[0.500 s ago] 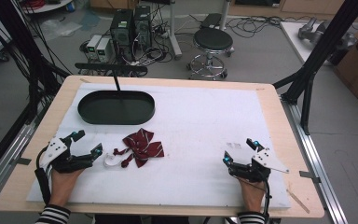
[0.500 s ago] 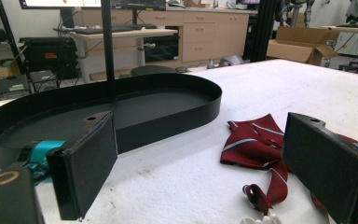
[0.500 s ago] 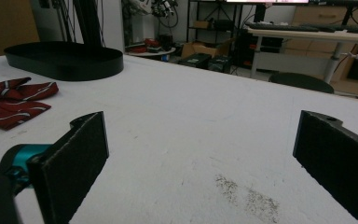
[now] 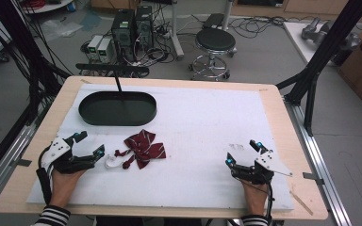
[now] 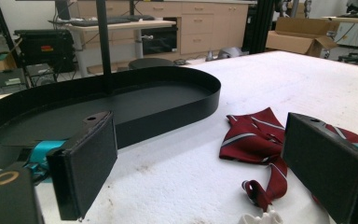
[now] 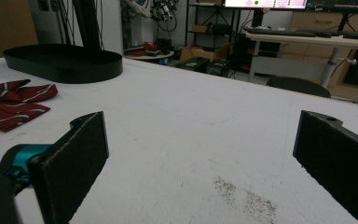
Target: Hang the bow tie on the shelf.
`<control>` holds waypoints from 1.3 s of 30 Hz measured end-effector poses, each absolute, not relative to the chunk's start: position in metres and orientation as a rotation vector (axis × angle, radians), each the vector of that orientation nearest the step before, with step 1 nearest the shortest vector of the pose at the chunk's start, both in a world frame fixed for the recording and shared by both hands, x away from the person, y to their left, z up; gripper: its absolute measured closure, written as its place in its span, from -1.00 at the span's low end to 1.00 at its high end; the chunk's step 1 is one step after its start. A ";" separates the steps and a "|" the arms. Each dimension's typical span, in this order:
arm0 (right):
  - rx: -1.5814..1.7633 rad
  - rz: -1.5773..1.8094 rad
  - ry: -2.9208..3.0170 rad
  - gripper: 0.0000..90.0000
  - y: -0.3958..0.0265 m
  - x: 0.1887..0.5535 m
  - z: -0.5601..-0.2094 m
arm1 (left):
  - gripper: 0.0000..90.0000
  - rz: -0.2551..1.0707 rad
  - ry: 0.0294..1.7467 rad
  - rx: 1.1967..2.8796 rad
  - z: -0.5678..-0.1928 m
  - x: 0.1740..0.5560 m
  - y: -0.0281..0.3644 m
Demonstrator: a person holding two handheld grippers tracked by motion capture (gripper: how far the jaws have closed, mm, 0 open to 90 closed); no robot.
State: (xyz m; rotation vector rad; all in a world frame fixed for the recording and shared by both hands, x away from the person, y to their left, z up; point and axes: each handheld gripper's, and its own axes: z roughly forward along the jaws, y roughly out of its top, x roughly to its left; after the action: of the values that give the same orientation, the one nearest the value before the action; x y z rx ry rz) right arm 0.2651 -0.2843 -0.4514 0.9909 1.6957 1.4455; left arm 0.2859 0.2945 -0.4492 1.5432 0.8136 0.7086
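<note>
Fingers [image 5: 86, 165] of the left gripper [image 4: 88, 145] stand wide apart with nothing between them, low over the white surface [image 4: 202, 127] and just beside the bow tie [image 4: 143, 148]. From the left gripper view, the dark red, white-striped bow tie lies flat, its strap trailing toward a small white clasp [image 4: 111, 163] — what looks like a plastic fastener, though the view is too blurred to be sure. The clasp sits on the gripper's side of the bow tie, touching the strap.

Beyond the bow tie, farther from the person, rests a black oval tray [image 4: 94, 115] with a low wall; a black post [image 4: 119, 84] rises at its far edge. Nothing lies inside the tray as far as its floor shows.

The right gripper [image 4: 242, 153] hovers well apart from the bow tie, on the opposite side of the surface, its fingers [image 6: 74, 163] also spread open and empty. A faint grey smudge [image 6: 247, 198] marks the white surface between them. Each gripper is held by a hand — the left hand [image 4: 66, 181] and the right hand [image 4: 254, 195] — with striped sleeves [image 4: 52, 216] at the near edge.
</note>
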 end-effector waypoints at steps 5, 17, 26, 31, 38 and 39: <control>0.988 1.447 1.695 -0.95 -0.285 0.265 -0.451 | -0.76 0.699 0.818 1.578 -0.443 0.282 0.294; 1.001 1.452 1.688 -0.95 -0.285 0.265 -0.451 | -0.75 0.620 0.807 1.792 -0.391 0.274 0.285; 1.004 1.455 1.687 -0.95 -0.285 0.265 -0.451 | -0.70 0.544 0.838 1.965 -0.378 0.276 0.278; 1.007 1.455 1.679 -0.95 -0.286 0.265 -0.452 | -0.65 0.515 0.865 2.025 -0.376 0.279 0.272; 1.010 1.459 1.674 -0.95 -0.286 0.265 -0.452 | -0.57 0.477 0.904 2.102 -0.378 0.289 0.259; 1.011 1.461 1.674 -0.95 -0.286 0.265 -0.452 | -0.54 0.464 0.907 2.120 -0.379 0.291 0.256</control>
State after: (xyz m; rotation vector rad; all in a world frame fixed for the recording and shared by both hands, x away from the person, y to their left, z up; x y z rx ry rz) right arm 0.2650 -0.2862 -0.4516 1.0111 1.6739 1.4609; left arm 0.2913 0.2563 -0.3789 2.1204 0.9070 0.4641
